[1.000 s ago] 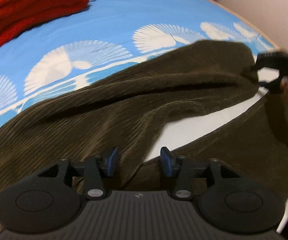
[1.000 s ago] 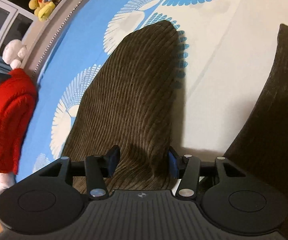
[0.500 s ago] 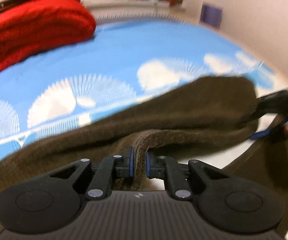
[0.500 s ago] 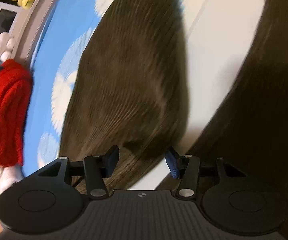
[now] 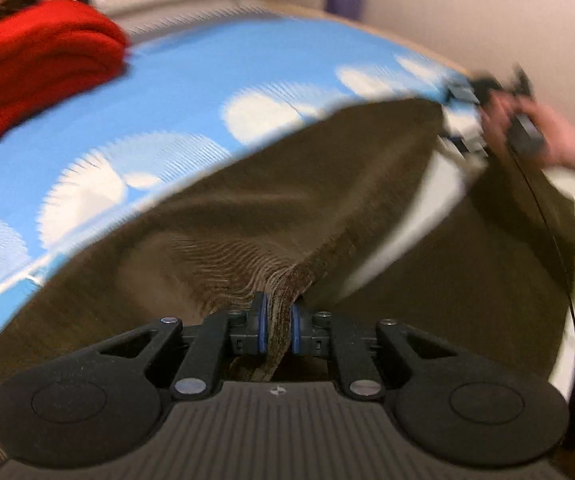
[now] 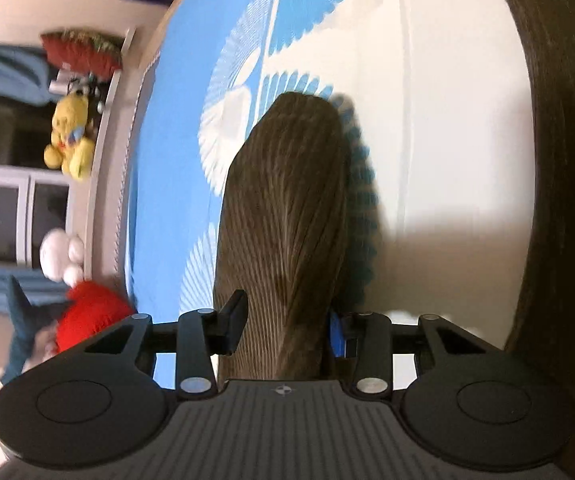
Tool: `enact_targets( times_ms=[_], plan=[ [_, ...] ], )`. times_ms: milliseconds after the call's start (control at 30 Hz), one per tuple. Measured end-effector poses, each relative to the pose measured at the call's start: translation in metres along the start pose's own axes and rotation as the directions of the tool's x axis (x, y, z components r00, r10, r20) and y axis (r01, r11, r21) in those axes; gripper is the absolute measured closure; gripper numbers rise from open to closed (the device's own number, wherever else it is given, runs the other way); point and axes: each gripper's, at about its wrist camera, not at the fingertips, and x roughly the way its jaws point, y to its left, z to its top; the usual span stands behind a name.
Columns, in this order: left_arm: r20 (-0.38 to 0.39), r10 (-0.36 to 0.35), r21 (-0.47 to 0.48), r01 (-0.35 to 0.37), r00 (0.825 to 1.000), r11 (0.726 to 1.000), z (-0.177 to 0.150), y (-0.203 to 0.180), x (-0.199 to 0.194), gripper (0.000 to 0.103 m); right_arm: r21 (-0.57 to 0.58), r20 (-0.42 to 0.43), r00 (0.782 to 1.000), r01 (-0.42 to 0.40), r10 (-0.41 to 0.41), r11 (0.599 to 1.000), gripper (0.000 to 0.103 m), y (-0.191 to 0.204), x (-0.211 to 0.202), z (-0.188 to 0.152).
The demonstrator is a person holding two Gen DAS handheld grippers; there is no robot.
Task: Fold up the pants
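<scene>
1. The brown corduroy pants lie across the blue-and-white bedspread.
2. The left gripper pinches a raised fold of the pants, jaws tight together on it.
3. The right gripper straddles a pant leg on the bedspread; its jaws are closing, still apart.
4. A red sweater sits at the bedspread's far edge.

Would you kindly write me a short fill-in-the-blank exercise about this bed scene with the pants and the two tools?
1. The left tool is shut on a fold of the brown ____.
2. The bedsheet under the pants is ____ with white shell shapes.
3. The folded sweater at the far side of the bed is ____.
4. The right tool has a pant ____ between its closing fingers.

Missing words: pants; blue; red; leg
</scene>
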Motion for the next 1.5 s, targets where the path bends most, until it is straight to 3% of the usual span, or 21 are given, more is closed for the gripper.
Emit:
enact_targets(
  times_ms=[100, 233, 367, 467, 600, 633, 667, 767, 833, 867, 900, 967, 1000, 1033, 1067, 1133, 1167, 1233, 1300, 1400, 1500],
  plan=[
    [-0.066, 0.019, 0.074, -0.014, 0.998, 0.997, -0.009, -0.01, 0.01, 0.091, 0.022, 0.038, 0.999, -0.006, 0.005, 1.0, 0.059, -0.006, 0.0, 0.007],
    [-0.128, 0.056, 0.05, -0.05, 0.99, 0.998, -0.017, 0.003, 0.021, 0.091, -0.011, 0.183, 0.983, 0.001, 0.001, 1.0, 0.058, -0.001, -0.022, 0.024],
    [-0.144, 0.037, 0.043, -0.031, 0.989, 0.999, -0.016, 0.005, 0.023, 0.088, -0.125, 0.12, 0.99, -0.058, 0.073, 0.99, 0.057, 0.012, -0.016, 0.029],
    [-0.159, 0.038, 0.049, -0.031, 0.987, 0.998, -0.013, 0.0, 0.026, 0.086, -0.191, 0.123, 0.992, 0.054, -0.031, 0.98, 0.057, 0.019, -0.01, 0.031],
    [-0.167, 0.051, 0.064, -0.041, 0.985, 0.997, -0.012, -0.002, 0.029, 0.086, -0.182, 0.168, 0.971, 0.202, -0.173, 0.962, 0.057, 0.007, -0.012, 0.031],
    [-0.166, 0.052, 0.063, -0.042, 0.985, 0.997, -0.012, -0.001, 0.029, 0.086, -0.192, 0.186, 0.966, 0.217, -0.182, 0.957, 0.067, 0.006, -0.014, 0.027],
    [-0.165, 0.053, 0.061, -0.043, 0.985, 0.997, -0.011, -0.001, 0.028, 0.086, -0.218, 0.205, 0.961, 0.229, -0.184, 0.949, 0.087, 0.011, -0.012, 0.024],
    [-0.163, 0.05, 0.055, -0.042, 0.985, 0.998, -0.013, 0.001, 0.027, 0.085, -0.462, 0.253, 0.961, 0.224, -0.114, 0.858, 0.091, 0.053, -0.015, -0.006],
    [-0.167, 0.052, 0.057, -0.043, 0.985, 0.997, -0.012, -0.001, 0.028, 0.084, -0.725, 0.098, 0.992, 0.016, 0.08, 0.688, 0.091, 0.094, -0.02, -0.048],
    [-0.171, 0.053, 0.058, -0.044, 0.984, 0.997, -0.012, -0.001, 0.029, 0.084, -0.805, -0.037, 0.988, -0.118, 0.15, 0.582, 0.091, 0.109, -0.022, -0.07],
    [-0.174, 0.056, 0.059, -0.046, 0.983, 0.997, -0.011, -0.002, 0.029, 0.084, -0.831, -0.212, 0.959, -0.278, 0.187, 0.482, 0.09, 0.117, -0.024, -0.092],
    [-0.176, 0.059, 0.062, -0.049, 0.983, 0.997, -0.01, -0.003, 0.03, 0.084, -0.78, -0.468, 0.869, -0.491, 0.159, 0.388, 0.075, 0.117, -0.019, -0.117],
    [-0.176, 0.06, 0.063, -0.05, 0.983, 0.997, -0.009, -0.004, 0.03, 0.084, -0.811, -0.448, 0.885, -0.461, 0.124, 0.359, 0.07, 0.114, -0.017, -0.123],
    [-0.176, 0.06, 0.065, -0.05, 0.983, 0.997, -0.009, -0.004, 0.03, 0.084, -0.843, -0.389, 0.916, -0.399, 0.102, 0.362, 0.066, 0.111, -0.015, -0.122],
    [-0.175, 0.061, 0.066, -0.05, 0.983, 0.997, -0.009, -0.004, 0.03, 0.084, -0.85, -0.332, 0.939, -0.34, 0.092, 0.403, 0.064, 0.108, -0.012, -0.113],
    [-0.172, 0.058, 0.068, -0.047, 0.983, 0.997, -0.01, -0.004, 0.029, 0.084, -0.796, -0.251, 0.964, -0.255, 0.084, 0.549, 0.061, 0.097, -0.004, -0.083],
    [-0.171, 0.056, 0.066, -0.046, 0.984, 0.997, -0.01, -0.003, 0.028, 0.084, -0.777, -0.21, 0.975, -0.213, 0.075, 0.592, 0.057, 0.093, -0.001, -0.072],
    [-0.173, 0.054, 0.062, -0.044, 0.983, 0.997, -0.011, -0.002, 0.028, 0.083, -0.786, -0.158, 0.986, -0.152, 0.044, 0.599, 0.054, 0.087, 0.005, -0.063],
    [-0.174, 0.054, 0.062, -0.044, 0.983, 0.997, -0.012, -0.001, 0.029, 0.083, -0.806, -0.197, 0.98, -0.168, 0.011, 0.568, 0.05, 0.083, 0.014, -0.065],
    [-0.176, 0.057, 0.066, -0.046, 0.983, 0.997, -0.012, -0.002, 0.029, 0.083, -0.862, -0.271, 0.959, -0.202, -0.087, 0.464, 0.047, 0.079, 0.03, -0.091],
    [-0.18, 0.057, 0.066, -0.046, 0.982, 0.997, -0.012, -0.002, 0.03, 0.083, -0.953, -0.215, 0.96, -0.166, -0.179, 0.253, 0.037, 0.083, 0.046, -0.128]
  ],
)
